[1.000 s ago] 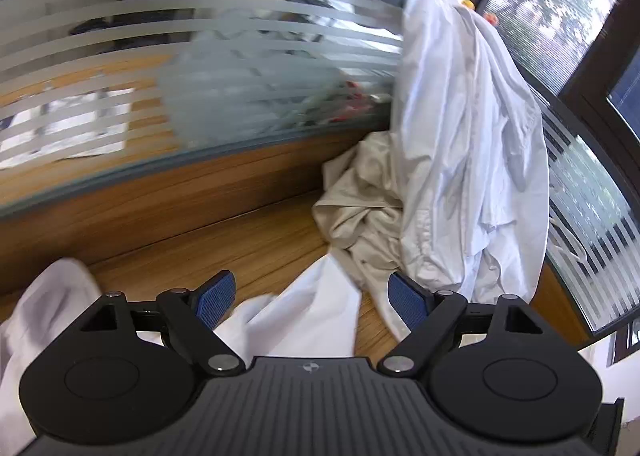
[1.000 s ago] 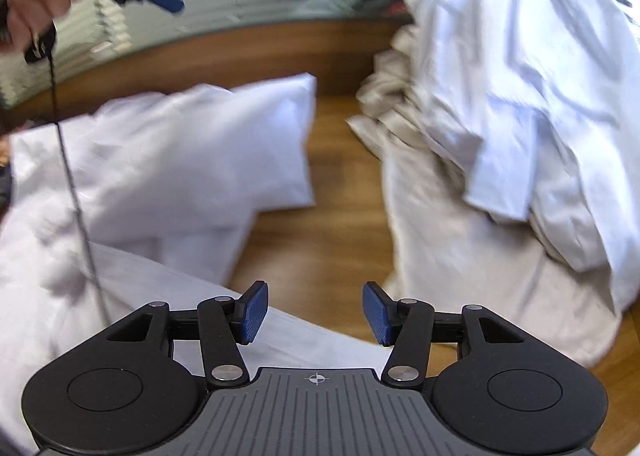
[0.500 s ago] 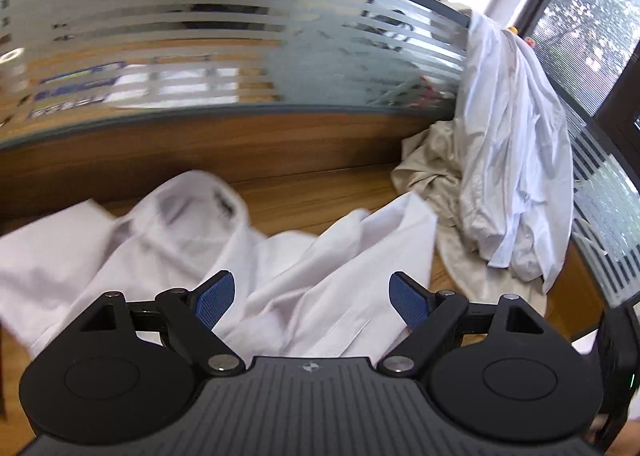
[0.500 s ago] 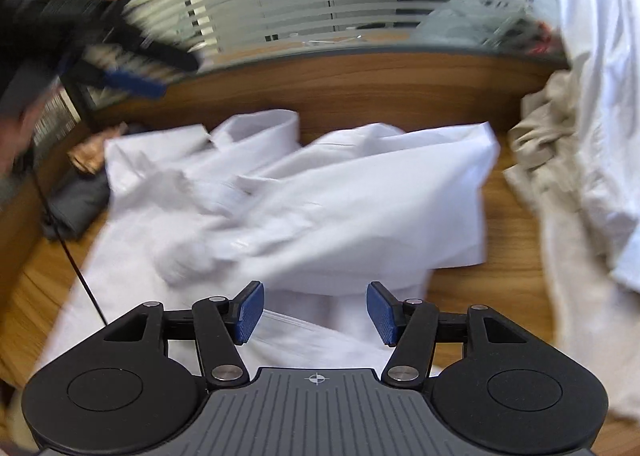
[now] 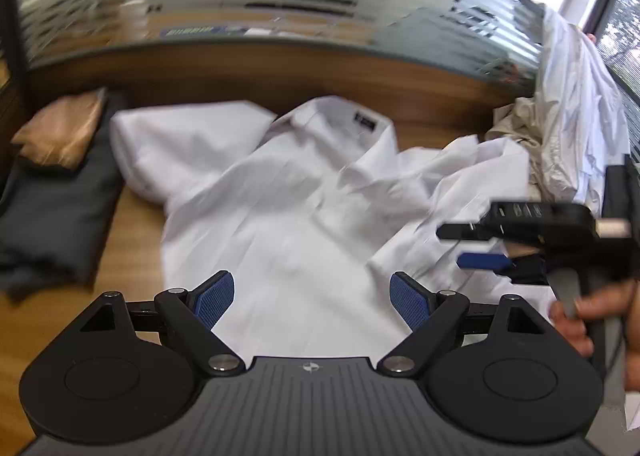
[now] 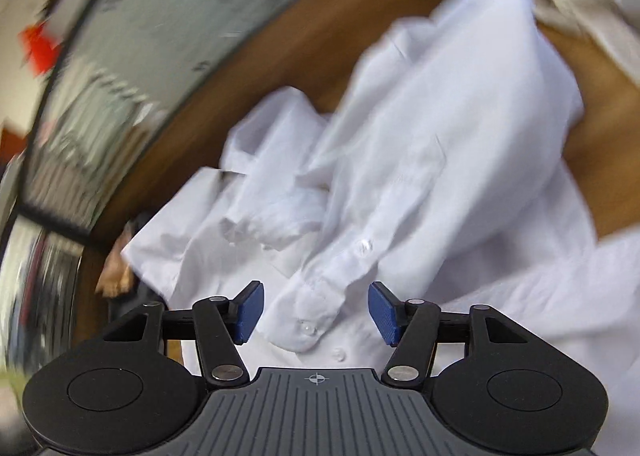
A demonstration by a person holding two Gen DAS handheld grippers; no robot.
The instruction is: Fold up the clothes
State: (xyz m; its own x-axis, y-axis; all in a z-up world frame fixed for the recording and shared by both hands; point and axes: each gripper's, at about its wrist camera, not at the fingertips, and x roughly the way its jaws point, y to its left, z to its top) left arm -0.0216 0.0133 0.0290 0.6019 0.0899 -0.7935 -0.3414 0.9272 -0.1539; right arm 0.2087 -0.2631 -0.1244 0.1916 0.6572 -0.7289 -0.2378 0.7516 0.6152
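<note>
A white collared shirt point(image 5: 304, 192) lies spread and rumpled on the wooden table point(image 5: 128, 256), collar point(image 5: 340, 120) toward the far wall. My left gripper point(image 5: 312, 296) hovers over the shirt's body, open, with nothing between its blue pads. In the right wrist view the shirt point(image 6: 420, 160) is bunched, and a buttoned cuff point(image 6: 308, 326) lies under my right gripper point(image 6: 316, 310). Its jaws are closing, but the pads stand apart from the cloth. The right gripper point(image 5: 468, 247), held by a hand point(image 5: 588, 308), also shows over the shirt's right side.
A dark folded garment point(image 5: 52, 208) with a tan one point(image 5: 60, 128) on top sits at the table's left. A heap of white and beige clothes point(image 5: 572, 104) hangs at the right corner. A wood ledge and striped glass partition point(image 5: 280, 4) close off the far side.
Both views have swung left from the clothes heap onto the spread shirt. The right view has rolled and blurred. The right gripper and its hand have entered the left view's right edge.
</note>
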